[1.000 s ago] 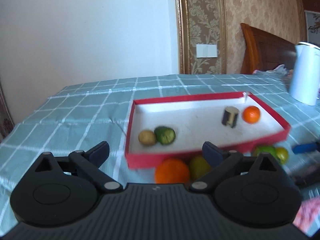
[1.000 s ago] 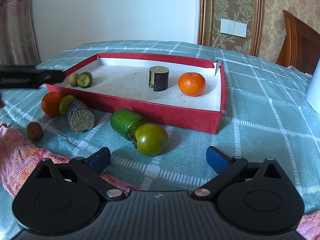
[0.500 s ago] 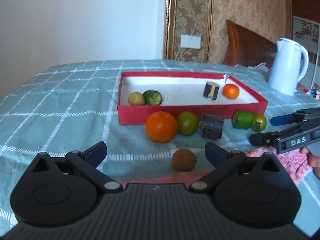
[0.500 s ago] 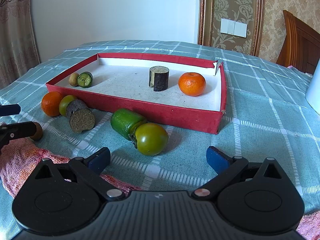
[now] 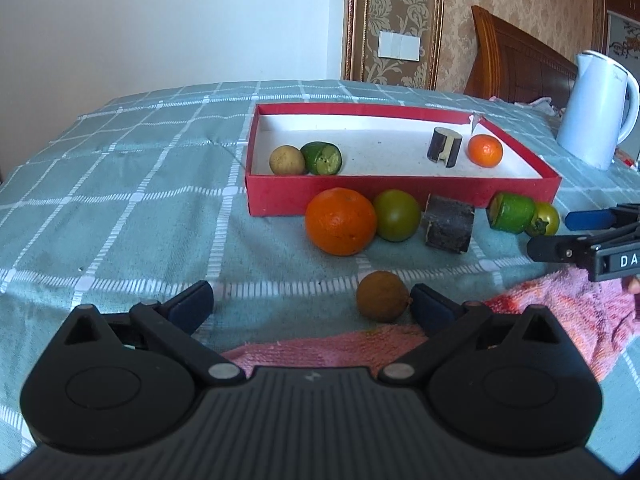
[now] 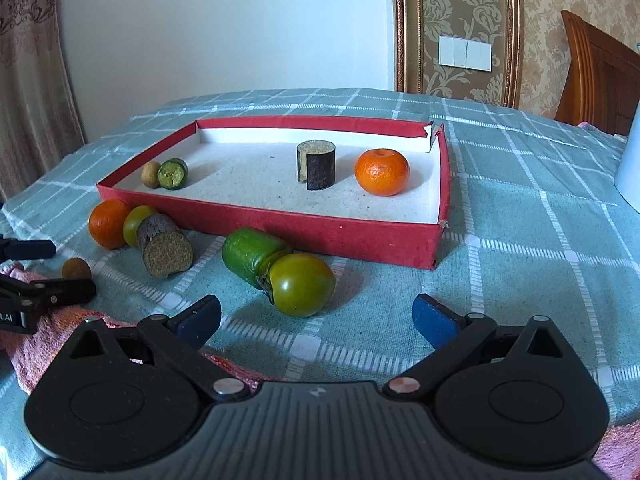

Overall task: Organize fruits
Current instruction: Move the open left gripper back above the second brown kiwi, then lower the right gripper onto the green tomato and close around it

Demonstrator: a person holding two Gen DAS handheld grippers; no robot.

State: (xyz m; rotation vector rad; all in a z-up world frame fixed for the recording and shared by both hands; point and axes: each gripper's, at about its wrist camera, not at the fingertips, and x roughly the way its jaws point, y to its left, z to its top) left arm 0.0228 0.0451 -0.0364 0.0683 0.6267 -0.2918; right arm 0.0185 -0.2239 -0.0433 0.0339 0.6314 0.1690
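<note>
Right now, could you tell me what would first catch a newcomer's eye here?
The red tray on the checked tablecloth, holding an orange and a dark cylinder. More fruit lies loose before it: a green persimmon and a large orange. Both grippers' jaws stand open.

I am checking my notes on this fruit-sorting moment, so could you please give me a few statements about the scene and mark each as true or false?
1. Both tongs, left tongs and right tongs, are open and hold nothing. True.
2. The red tray holds four items. True: a small orange, a dark cylinder, a cut green piece and a small tan fruit.
3. The small brown fruit lies inside the tray. False: it lies on the tablecloth, near the pink towel.
4. The large orange stands alone. False: it is right beside a green round fruit.
</note>
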